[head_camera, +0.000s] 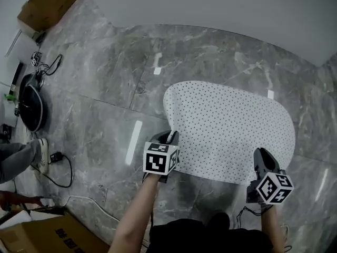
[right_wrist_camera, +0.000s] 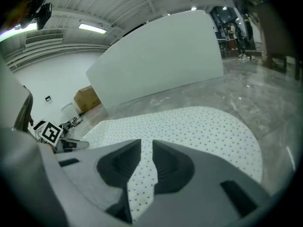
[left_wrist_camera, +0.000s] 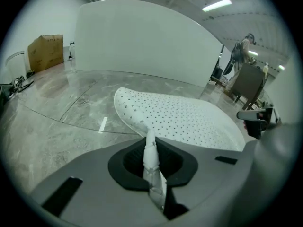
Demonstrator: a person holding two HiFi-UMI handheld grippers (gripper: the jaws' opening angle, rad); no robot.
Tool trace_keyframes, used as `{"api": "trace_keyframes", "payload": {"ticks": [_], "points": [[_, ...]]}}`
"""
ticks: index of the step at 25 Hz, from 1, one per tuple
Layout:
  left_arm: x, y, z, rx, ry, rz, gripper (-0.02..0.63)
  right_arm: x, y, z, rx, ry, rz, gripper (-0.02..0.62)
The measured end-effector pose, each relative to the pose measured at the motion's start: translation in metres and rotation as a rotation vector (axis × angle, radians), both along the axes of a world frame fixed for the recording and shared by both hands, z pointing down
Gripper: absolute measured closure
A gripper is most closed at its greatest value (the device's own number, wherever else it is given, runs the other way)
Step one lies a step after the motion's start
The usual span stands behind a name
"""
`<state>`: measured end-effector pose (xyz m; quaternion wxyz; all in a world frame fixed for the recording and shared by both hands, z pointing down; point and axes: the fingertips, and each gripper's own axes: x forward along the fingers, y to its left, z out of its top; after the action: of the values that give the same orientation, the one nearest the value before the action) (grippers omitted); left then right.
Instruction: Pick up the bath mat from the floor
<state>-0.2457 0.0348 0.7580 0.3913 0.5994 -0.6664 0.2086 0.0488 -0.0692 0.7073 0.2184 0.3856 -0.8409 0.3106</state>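
From the head view, the left gripper [head_camera: 169, 136] has its jaws pressed together on the near left corner of a white, rounded, flexible bath mat [head_camera: 231, 128] speckled with small dark dots. The right gripper [head_camera: 260, 155] bites the mat's near right edge. The mat lies spread over the grey marble-patterned floor [head_camera: 95, 88], running forward and away from both grippers, its left rim curled up off the floor. In the left gripper view, the jaws of the left gripper [left_wrist_camera: 150, 143] are nearly closed, pinching a thin, upright fold of the bath mat [left_wrist_camera: 184, 119]. The sheet rises from that pinch and fans out ahead and to the right, its left border lifted in a curve. In the right gripper view, the right gripper [right_wrist_camera: 145, 161] holds its jaws a narrow gap apart, clamped on a strip of the bath mat [right_wrist_camera: 199, 131], which passes between them and stretches flat across the floor beyond, towards a curved white wall panel [right_wrist_camera: 156, 56].
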Motion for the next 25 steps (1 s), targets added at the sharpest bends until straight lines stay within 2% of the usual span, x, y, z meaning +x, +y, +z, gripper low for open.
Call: {"api": "trace_keyframes", "payload": {"ticks": [4,10,21,25], "points": [[0.02,-0.01,-0.02,0.057,0.029,0.025,0.58,0.03,-0.004,0.002,-0.009,0.014,0.067,0.52],[0.061,-0.04,-0.042,0.115,0.084,0.109,0.58,0.079,-0.007,0.007,-0.018,0.031,0.195,0.522],[0.137,-0.094,-0.045,0.122,0.131,0.213,0.58,0.161,-0.017,0.013,-0.04,0.047,0.386,0.523],[0.163,-0.108,-0.044,0.121,0.148,0.256,0.578,0.19,-0.024,0.019,-0.045,0.093,0.414,0.537]]}}
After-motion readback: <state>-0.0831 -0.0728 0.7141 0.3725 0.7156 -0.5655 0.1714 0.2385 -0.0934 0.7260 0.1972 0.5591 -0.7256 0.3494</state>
